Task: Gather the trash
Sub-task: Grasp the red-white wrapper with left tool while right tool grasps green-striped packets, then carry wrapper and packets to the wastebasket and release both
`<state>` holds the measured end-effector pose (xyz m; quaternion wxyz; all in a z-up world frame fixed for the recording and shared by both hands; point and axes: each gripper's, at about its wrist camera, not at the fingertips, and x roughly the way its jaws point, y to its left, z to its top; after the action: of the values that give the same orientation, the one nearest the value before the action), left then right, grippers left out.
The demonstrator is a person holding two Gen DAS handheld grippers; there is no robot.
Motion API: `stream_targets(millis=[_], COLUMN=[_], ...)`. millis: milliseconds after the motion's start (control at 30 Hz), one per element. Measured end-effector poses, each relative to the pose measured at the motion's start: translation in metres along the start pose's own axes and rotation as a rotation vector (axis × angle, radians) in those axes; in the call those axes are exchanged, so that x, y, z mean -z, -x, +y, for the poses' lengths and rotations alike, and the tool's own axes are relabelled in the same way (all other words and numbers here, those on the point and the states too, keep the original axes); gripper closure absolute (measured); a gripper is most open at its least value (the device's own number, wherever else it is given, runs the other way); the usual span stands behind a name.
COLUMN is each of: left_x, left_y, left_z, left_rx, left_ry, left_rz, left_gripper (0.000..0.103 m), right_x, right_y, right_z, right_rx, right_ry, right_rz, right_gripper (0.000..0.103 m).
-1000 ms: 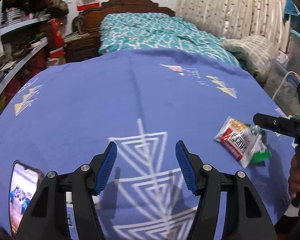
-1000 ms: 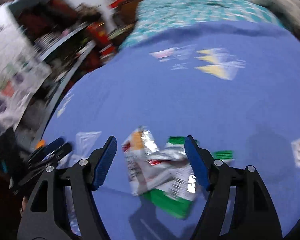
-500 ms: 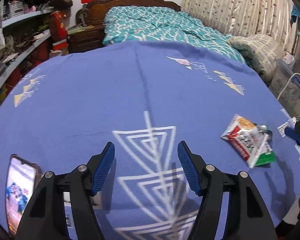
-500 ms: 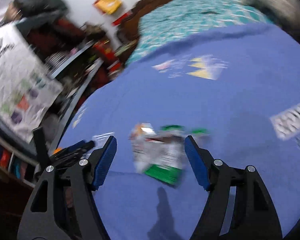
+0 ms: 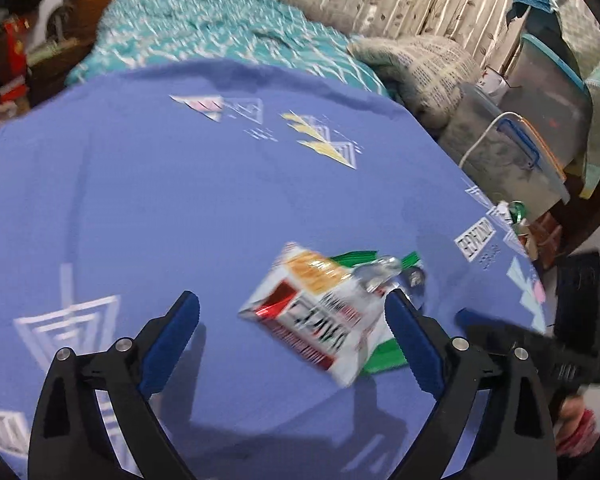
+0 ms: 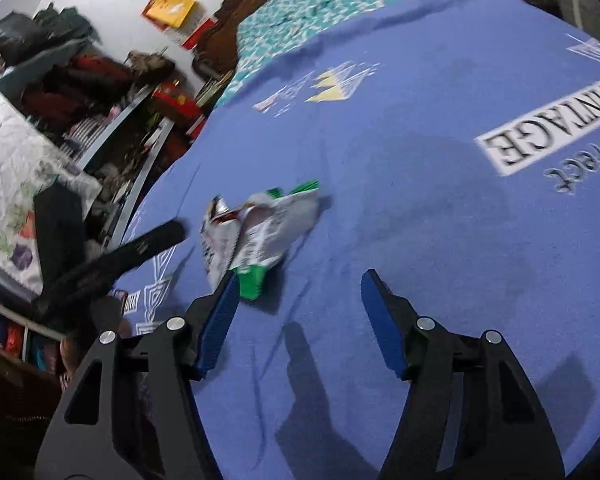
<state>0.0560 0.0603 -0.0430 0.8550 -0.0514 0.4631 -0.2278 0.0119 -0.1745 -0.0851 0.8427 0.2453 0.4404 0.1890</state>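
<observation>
Left gripper (image 5: 292, 314) is spreading wide, the wrappers (image 5: 324, 316) on the blue blanket (image 5: 140, 208) lying loose between its pads, long axis slanting down-right, green edge half hidden underneath. Right gripper (image 6: 300, 312) is narrowing over bare blanket; print probably blurred.

Crumpled white-and-red snack wrapper (image 5: 320, 316) lies flat on the blue cloth; green wrapper (image 6: 252, 282) tucked beneath it.

The wrappers (image 5: 324, 316) lie on the bench (image 5: 180, 216), with the bed (image 5: 220, 48) behind it and storage boxes (image 5: 540, 128) to its right.
</observation>
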Motion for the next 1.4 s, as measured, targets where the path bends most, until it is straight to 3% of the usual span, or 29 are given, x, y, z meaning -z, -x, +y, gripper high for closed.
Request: stream_targets(millis=[133,167,200,233,267,300,433,533,633,767,933,1167,1267,1400], left_x=[-0.009,-0.008,-0.006,-0.004,-0.002,0.0,0.007,0.004,-0.007,-0.025,-0.056,-0.102,-0.11,-0.107], left_y=[-0.024,-0.029,-0.03,-0.029,-0.029,-0.03,-0.02,-0.007,0.003,-0.009,-0.057,-0.135,-0.164,-0.201], left_z=[-0.007,-0.01,-0.012,-0.014,-0.015,-0.015,-0.011,-0.01,-0.015,-0.047,-0.143,-0.342,-0.424,-0.504], left_rx=[0.031,0.033,0.029,0.038,0.065,0.08,0.097,0.13,0.157,0.167,0.241,0.396,0.451,0.451], left_ry=[0.027,0.021,0.012,0.003,-0.003,0.001,0.02,0.048,0.055,-0.002,-0.154,-0.406,-0.472,-0.552], left_rz=[0.042,0.052,0.044,0.036,0.049,0.062,0.044,0.019,-0.003,0.029,0.12,0.207,0.234,0.229], left_gripper=[0.019,0.032,0.037,0.047,0.078,0.09,0.095,0.095,0.095,0.095,0.095,0.095,0.095,0.095], right_x=[0.011,0.01,0.012,0.013,0.014,0.014,0.018,0.018,0.007,-0.01,-0.017,-0.012,-0.013,-0.024], right_y=[-0.015,-0.022,-0.029,-0.034,-0.04,-0.043,-0.032,-0.006,0.032,0.089,0.163,0.291,0.324,0.338], right_z=[0.039,0.049,0.056,0.063,0.067,0.068,0.062,0.046,0.019,-0.033,-0.119,-0.239,-0.287,-0.328], right_rx=[0.026,0.022,0.033,0.062,0.088,0.094,0.114,0.143,0.163,0.231,0.337,0.541,0.63,0.734], right_ry=[0.131,0.156,0.184,0.219,0.247,0.256,0.257,0.219,0.154,0.058,-0.081,-0.235,-0.288,-0.302], right_rz=[0.03,0.04,0.048,0.036,0.049,0.057,0.034,-0.036,-0.116,-0.241,-0.376,-0.545,-0.564,-0.551], right_gripper=[0.038,0.039,0.046,0.076,0.083,0.086,0.093,0.094,0.094,0.094,0.094,0.094,0.094,0.094])
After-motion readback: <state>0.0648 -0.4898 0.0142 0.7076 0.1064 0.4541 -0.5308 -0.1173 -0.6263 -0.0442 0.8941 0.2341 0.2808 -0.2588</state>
